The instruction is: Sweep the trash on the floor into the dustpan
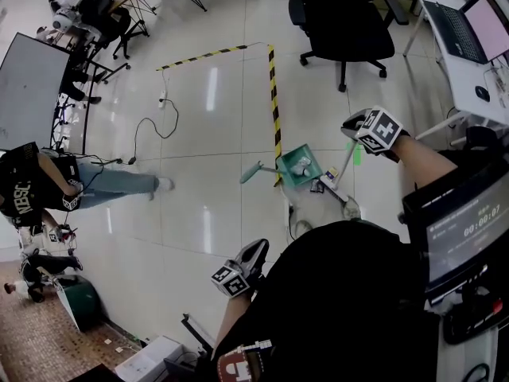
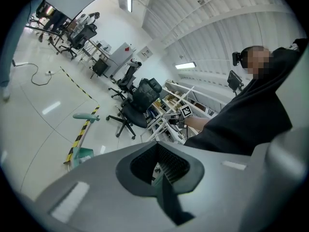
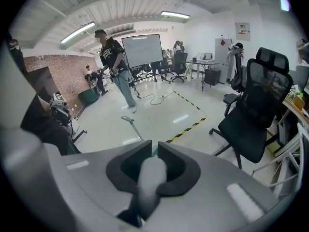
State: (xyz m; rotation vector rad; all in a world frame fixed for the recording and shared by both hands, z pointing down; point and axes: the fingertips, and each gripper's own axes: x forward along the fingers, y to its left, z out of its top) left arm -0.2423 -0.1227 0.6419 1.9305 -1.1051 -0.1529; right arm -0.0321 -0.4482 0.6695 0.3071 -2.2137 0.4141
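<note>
A teal dustpan (image 1: 308,175) stands on the white floor by the striped tape, its long handle (image 1: 250,171) leaning to the left. Pale crumpled trash (image 1: 301,165) lies inside it. My right gripper (image 1: 355,132) is up to the right of the pan, shut on the pale broom handle (image 1: 343,169), which slants down to the broom head (image 1: 347,207). The right gripper view shows the handle (image 3: 150,178) clamped between the jaws of the right gripper (image 3: 154,154). My left gripper (image 1: 256,253) hangs near my body, shut and empty. From the left gripper (image 2: 158,170) the dustpan (image 2: 82,153) is seen far off.
Yellow-black tape (image 1: 274,94) runs across the floor beside the pan. A black office chair (image 1: 342,22) stands behind it, and a desk with a laptop (image 1: 465,30) is at the right. A person (image 1: 48,185) stands at the left, near a cable (image 1: 151,130) on the floor.
</note>
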